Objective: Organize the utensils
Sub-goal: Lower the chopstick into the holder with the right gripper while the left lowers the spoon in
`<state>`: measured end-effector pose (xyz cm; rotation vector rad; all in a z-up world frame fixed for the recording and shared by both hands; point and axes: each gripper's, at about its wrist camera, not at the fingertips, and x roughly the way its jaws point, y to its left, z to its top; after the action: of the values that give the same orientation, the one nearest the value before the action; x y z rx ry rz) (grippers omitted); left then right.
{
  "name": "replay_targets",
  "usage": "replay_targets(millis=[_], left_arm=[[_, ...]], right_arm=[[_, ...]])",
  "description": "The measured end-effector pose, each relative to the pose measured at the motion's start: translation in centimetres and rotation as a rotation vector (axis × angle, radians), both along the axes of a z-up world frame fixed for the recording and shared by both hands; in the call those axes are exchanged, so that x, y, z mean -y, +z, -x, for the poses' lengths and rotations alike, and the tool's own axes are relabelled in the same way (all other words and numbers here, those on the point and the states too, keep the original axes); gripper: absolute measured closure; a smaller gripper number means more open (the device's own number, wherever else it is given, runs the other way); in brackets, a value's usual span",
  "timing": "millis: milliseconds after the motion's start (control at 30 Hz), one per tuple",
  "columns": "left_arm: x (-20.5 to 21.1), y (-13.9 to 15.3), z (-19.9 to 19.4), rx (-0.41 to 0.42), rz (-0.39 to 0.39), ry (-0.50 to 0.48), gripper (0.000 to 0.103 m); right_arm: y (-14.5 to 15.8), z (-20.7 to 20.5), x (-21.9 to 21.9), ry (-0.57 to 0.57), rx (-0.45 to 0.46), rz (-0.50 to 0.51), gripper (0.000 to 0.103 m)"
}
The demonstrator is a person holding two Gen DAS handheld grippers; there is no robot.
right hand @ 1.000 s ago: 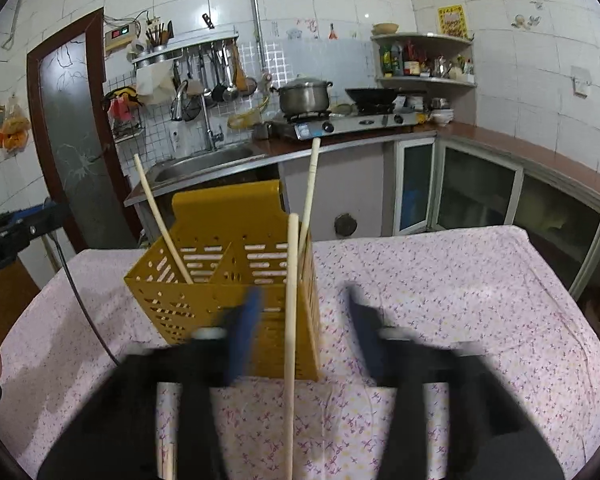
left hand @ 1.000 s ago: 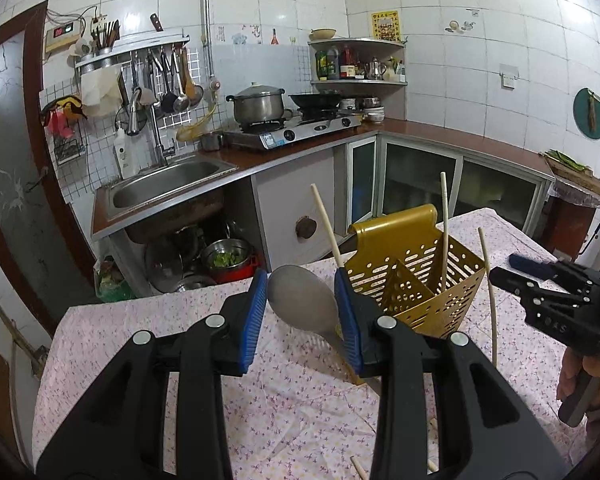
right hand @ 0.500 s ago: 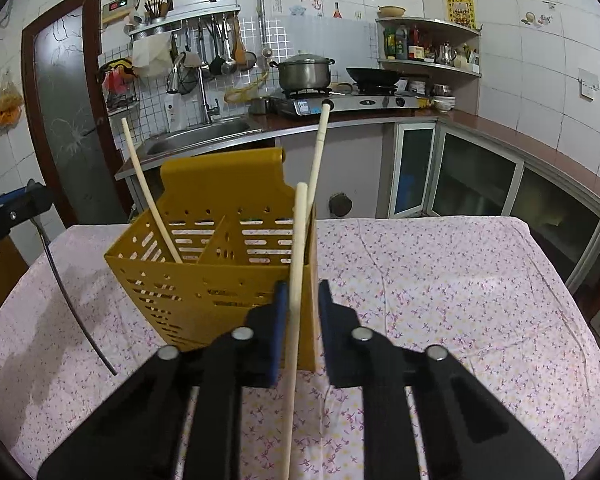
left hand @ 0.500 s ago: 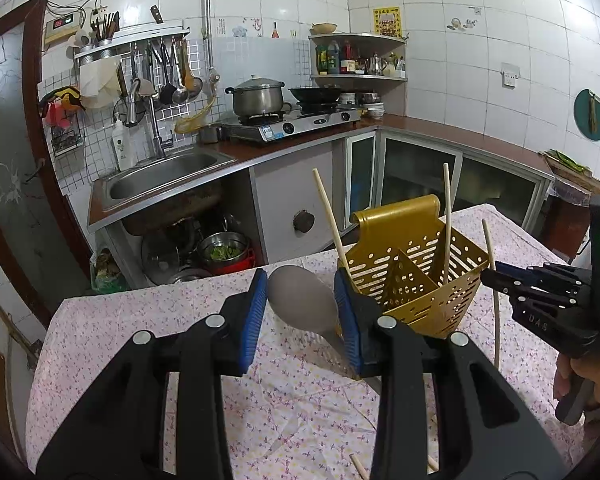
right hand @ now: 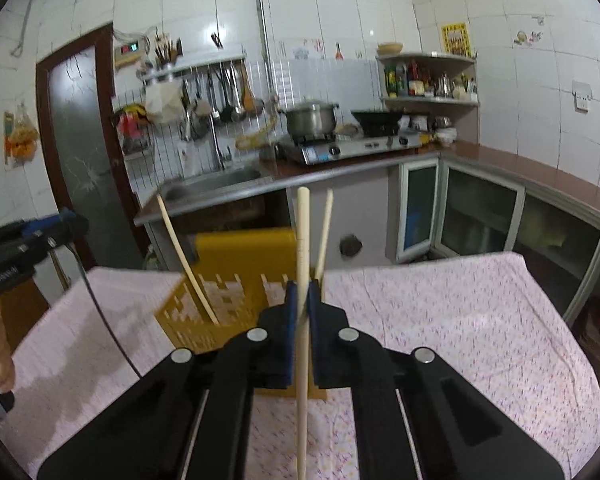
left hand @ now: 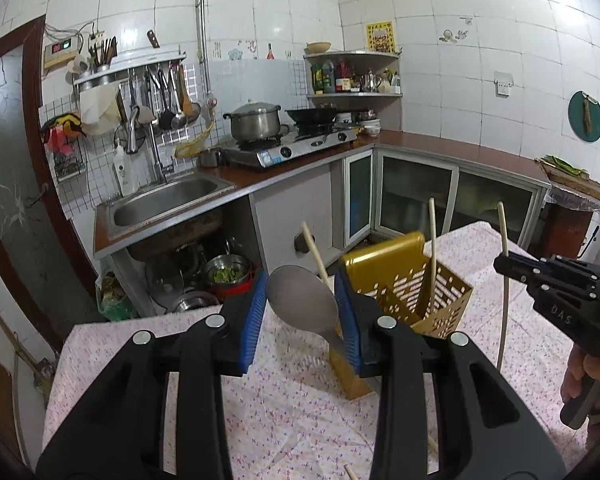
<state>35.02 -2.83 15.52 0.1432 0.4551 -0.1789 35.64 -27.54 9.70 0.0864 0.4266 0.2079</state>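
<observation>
A yellow slotted utensil holder (left hand: 404,288) stands on the floral tablecloth; it also shows in the right wrist view (right hand: 228,300). Two chopsticks (left hand: 432,256) lean inside it. My left gripper (left hand: 302,312) holds a grey metal spoon (left hand: 302,300) by its handle, bowl up, just left of the holder. My right gripper (right hand: 302,308) is shut on a pale chopstick (right hand: 303,280), held upright in front of the holder; this chopstick (left hand: 504,276) shows at the right in the left wrist view.
The table (right hand: 460,320) has a pink floral cloth. Loose chopstick ends (left hand: 432,446) lie on it near my left gripper. Behind are a sink (left hand: 168,200), a stove with a pot (left hand: 256,120) and cabinets.
My right gripper closed on the chopstick and lifted it upright. Both grippers rose and pulled back a little from the holder. The spoon stays held in the left gripper.
</observation>
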Motion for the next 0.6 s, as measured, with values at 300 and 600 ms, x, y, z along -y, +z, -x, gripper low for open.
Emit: replay_targets(millis=[300,600], left_arm=[[2.0,3.7,-0.9,0.064,-0.054,-0.021,0.070],[3.4,5.7,-4.6,0.122,-0.130,-0.003,0.070]], right_arm=[[5.8,-0.1,0.4,-0.012,0.148,-0.071,0.097],[9.9,-2.4,0.1,-0.064,0.317,-0.094,0.097]])
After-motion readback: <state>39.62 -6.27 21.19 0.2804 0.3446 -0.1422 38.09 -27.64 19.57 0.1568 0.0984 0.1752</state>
